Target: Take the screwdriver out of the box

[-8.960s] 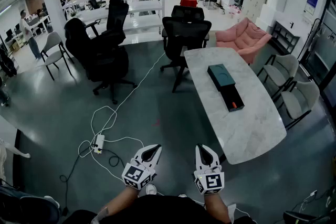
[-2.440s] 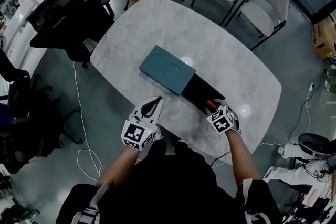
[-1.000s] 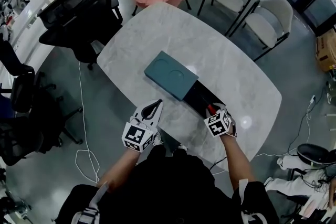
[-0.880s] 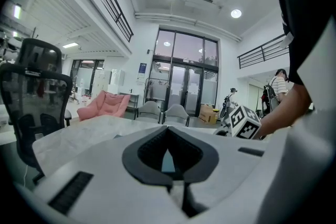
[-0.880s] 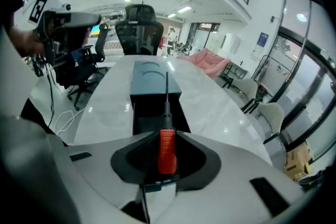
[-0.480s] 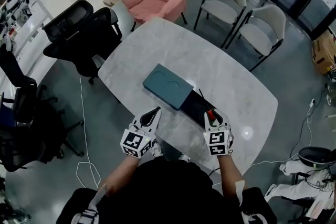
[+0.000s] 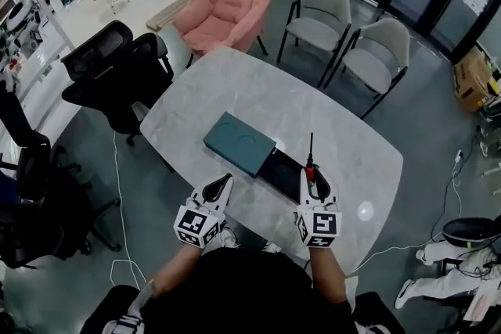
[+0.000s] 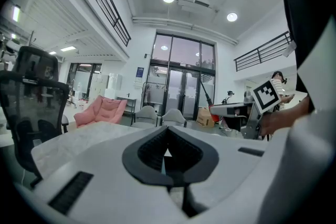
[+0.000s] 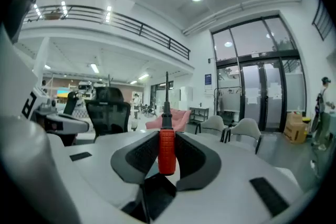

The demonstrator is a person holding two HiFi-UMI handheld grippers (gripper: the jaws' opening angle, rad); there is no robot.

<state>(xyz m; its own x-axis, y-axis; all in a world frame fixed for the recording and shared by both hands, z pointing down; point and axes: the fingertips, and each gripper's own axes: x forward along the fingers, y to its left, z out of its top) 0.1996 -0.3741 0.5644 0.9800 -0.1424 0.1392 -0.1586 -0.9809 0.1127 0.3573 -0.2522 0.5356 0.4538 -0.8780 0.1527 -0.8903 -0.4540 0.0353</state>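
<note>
Red grippy handle of the screwdriver (image 9: 167, 150) is pinched square between the two dark pads of the right gripper (image 7: 314, 185). So that one is closed on it, with the jaws held a handle's width apart. The black shaft sticks straight out past the jaw tips. In the right gripper view there's only the room behind it, and nothing else touches the tool, so it's up in the air and clear of the box. In the head view the shaft runs away from the person, up the frame.

The left gripper (image 7: 217, 188) has nothing in it. In its own view the pads come together at the tips with just a sliver of light showing further in. It hangs off to the left of the box at about the same level as the right one, near the table's front edge.

Just past the right gripper is the box's black tray (image 7: 282, 170), lying open on the table. It's butted up against the teal cover (image 7: 238, 143), which has two round dents on top. Both sit on the near half of a pale marble table (image 7: 258, 86) with rounded ends.

Further out, two grey chairs (image 7: 315, 22) stand at the far side, a pink armchair (image 7: 227, 0) beyond the far left corner, and black office chairs (image 7: 116, 66) off to the left on the dark floor.
</note>
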